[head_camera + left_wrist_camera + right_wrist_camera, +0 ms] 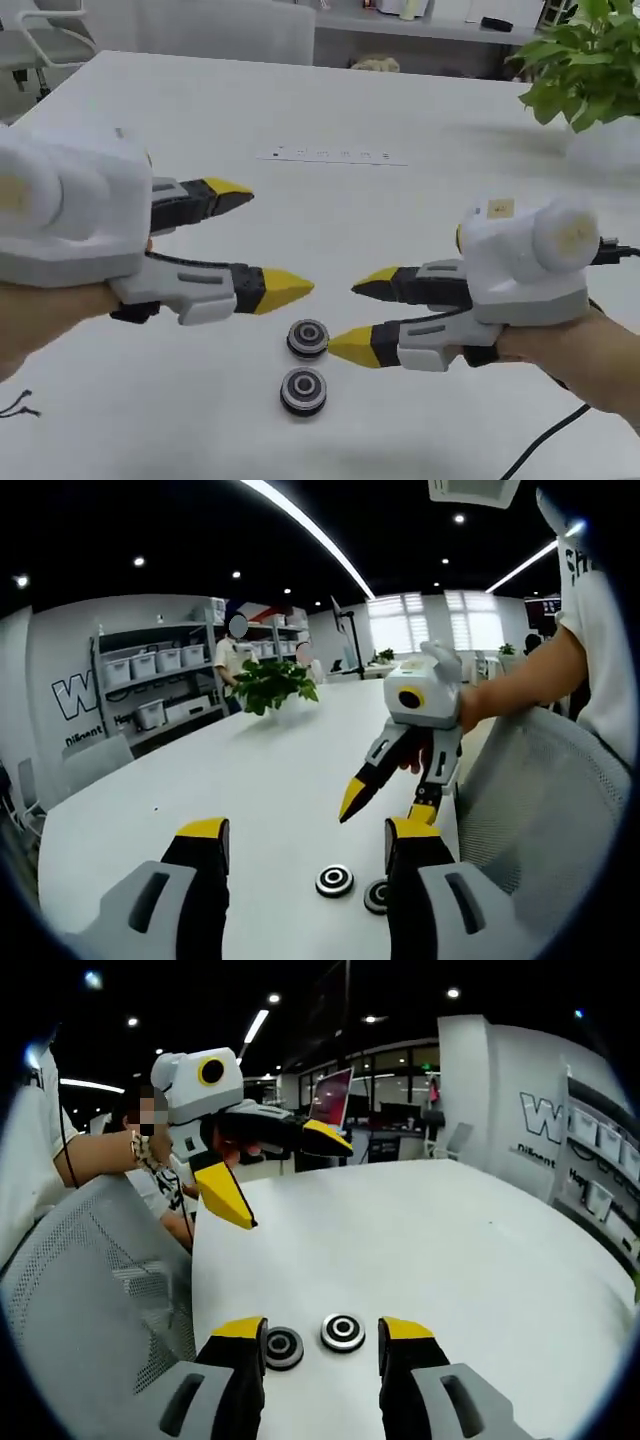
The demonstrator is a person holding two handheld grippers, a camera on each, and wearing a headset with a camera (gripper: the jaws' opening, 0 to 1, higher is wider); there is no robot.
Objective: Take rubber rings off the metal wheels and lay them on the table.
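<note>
Opening step, nothing grasped yet. Two wheels (307,338) lie side by side on the table (400,200), rubber rings (285,392) on. The left gripper (280,240) and right gripper (343,315) flank the wheels, fingers spread, empty. Next, probably: pin one wheel, peel its ring.

Bright, even light falls from above in the head view, and the white counter (400,220) reflects it softly with no hard glare. The two wheels (307,338) cast only faint, short shadows beneath them. The white housing of the left gripper (280,240) is nearly washed out and soft at the left edge, and the plant (580,60) at upper right is smeared by blur. Both gripper views are darker overall, with a black ceiling, a long strip light (300,525) and small spot lights (272,998). The windows (440,630) are blown out white. Fisheye distortion bends the shelves (160,680) and the counter's edges toward the rim.
</note>
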